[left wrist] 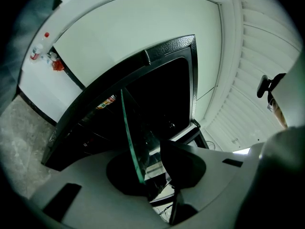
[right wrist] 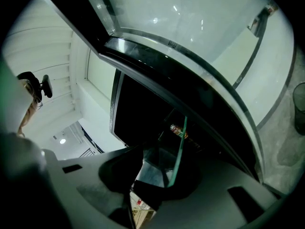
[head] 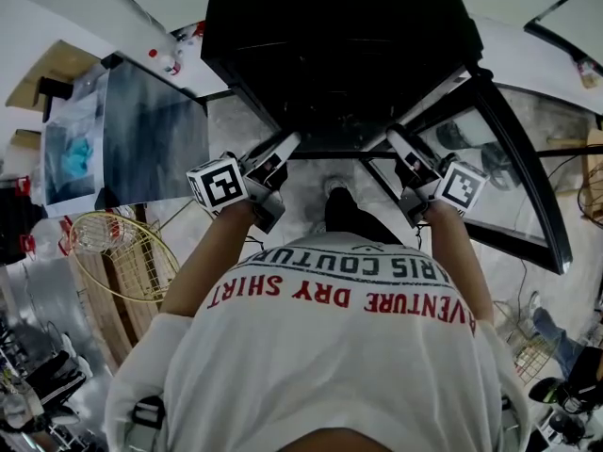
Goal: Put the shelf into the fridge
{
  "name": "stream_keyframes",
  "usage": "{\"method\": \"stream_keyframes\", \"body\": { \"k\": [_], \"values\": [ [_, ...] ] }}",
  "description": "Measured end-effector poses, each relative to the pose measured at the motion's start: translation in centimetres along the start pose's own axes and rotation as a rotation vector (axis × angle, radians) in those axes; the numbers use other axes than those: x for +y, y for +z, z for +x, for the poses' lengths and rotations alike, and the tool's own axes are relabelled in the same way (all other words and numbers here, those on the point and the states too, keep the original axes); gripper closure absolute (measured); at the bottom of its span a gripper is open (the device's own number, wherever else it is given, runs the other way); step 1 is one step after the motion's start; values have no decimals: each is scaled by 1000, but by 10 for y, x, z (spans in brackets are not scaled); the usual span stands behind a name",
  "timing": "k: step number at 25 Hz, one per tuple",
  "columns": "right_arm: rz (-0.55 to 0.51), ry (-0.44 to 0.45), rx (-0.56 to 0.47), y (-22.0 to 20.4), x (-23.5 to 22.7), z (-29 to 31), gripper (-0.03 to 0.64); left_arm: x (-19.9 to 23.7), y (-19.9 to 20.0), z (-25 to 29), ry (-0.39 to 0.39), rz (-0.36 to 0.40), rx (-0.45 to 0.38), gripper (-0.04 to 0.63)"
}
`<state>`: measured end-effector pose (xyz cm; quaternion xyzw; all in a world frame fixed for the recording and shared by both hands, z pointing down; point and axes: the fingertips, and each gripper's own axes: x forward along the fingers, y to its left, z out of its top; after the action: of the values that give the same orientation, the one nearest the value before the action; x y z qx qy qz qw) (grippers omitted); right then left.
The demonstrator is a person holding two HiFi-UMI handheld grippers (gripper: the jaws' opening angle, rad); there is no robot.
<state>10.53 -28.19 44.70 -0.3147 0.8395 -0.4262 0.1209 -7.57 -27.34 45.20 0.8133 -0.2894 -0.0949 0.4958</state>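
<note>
Two hand-held grippers, left (head: 283,151) and right (head: 397,141), one glass shelf (left wrist: 130,136), one fridge (head: 339,45).

Your head camera is looking steeply down at the fridge (head: 339,55), both handheld cameras are facing close into the same dark opening.

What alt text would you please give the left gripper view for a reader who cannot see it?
The left gripper grips a glass shelf seen edge-on, its green rim pointing toward the dark, open fridge; a white wall lies behind.
</note>
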Motion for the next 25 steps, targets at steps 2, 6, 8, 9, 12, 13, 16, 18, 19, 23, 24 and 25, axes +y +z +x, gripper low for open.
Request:
{"method": "stream_keyframes", "body": {
  "k": [2,6,8,9,12,13,16,18,19,23,24,25],
  "values": [
    [-11,-8,2,0,0,0,502,1,0,0,7,-7,-1,497],
    [-25,-31,9,-1,-3,0,495,4,0,0,22,-32,-12,502],
    [-22,-31,2,-1,-2,0,495,5,0,-1,26,-51,-25,505],
    [-18,-33,0,-1,-2,1,495,5,1,-1,30,-58,-29,505],
    [-12,-41,12,-5,-4,1,492,8,1,-2,49,-78,-36,509],
    [-16,-39,22,-7,-4,1,480,8,2,-2,51,-80,-38,512],
    [-9,-23,28,-9,-2,0,464,7,4,-1,42,-72,-43,514],
    [-1,-8,22,-9,1,-1,464,8,4,0,38,-72,-47,514],
    [6,-9,22,-10,1,-2,463,8,4,0,36,-69,-50,514],
    [33,-5,33,-17,1,-5,463,13,2,0,60,-106,-58,514],
    [34,1,36,-18,2,-5,463,15,0,-1,76,-137,-61,515],
    [38,6,35,-18,2,-6,462,17,-1,-2,87,-159,-64,515]
  ]
}}
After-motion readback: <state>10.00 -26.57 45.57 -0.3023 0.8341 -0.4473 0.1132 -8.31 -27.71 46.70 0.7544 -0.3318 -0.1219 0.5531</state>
